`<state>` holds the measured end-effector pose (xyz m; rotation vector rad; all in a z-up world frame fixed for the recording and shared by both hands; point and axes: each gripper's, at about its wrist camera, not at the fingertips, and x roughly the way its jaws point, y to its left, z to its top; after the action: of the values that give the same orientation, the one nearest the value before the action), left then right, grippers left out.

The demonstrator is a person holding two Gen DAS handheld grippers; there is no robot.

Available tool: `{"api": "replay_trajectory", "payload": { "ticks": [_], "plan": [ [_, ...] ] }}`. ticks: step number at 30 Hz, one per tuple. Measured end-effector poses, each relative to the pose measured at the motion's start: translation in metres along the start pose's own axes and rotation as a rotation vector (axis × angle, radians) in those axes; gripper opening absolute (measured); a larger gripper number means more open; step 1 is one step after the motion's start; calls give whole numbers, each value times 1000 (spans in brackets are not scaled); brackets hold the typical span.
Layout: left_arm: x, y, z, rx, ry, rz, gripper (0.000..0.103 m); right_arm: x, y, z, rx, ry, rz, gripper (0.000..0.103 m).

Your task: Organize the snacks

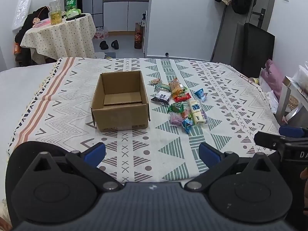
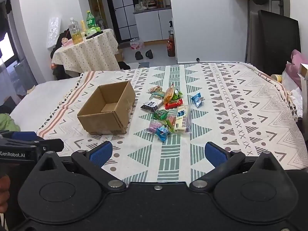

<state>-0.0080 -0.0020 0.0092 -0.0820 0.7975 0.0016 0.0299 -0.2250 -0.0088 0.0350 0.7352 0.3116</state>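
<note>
An open, empty cardboard box (image 1: 120, 101) (image 2: 108, 110) stands on the patterned cloth. Right of it lies a loose pile of wrapped snacks (image 1: 178, 105) (image 2: 167, 111), with a cream packet (image 1: 196, 111) (image 2: 182, 121), a red packet (image 1: 182, 97) (image 2: 173, 104) and a blue wrapped sweet (image 1: 200, 94) (image 2: 197, 99) set apart. My left gripper (image 1: 152, 153) hovers open over the near cloth, short of the box, nothing between its fingers. My right gripper (image 2: 157, 154) is likewise open and empty, near the cloth's front edge. Each gripper shows at the side of the other's view.
The cloth (image 1: 221, 100) covers a bed; bare white sheet (image 1: 21, 88) lies to the left. A round table (image 1: 61, 34) with bottles stands behind on the left. A black panel (image 1: 258, 46) leans at the back right, with a pink pillow (image 1: 271, 75) and a shelf (image 1: 292, 100) beside the bed.
</note>
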Motion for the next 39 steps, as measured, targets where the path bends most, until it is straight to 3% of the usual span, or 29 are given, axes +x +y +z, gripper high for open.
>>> {"api": "replay_trajectory", "payload": {
  "ticks": [39],
  "plan": [
    [-6, 7, -7, -17, -6, -2, 103, -5, 6, -1, 5, -1, 4, 103]
  ]
}}
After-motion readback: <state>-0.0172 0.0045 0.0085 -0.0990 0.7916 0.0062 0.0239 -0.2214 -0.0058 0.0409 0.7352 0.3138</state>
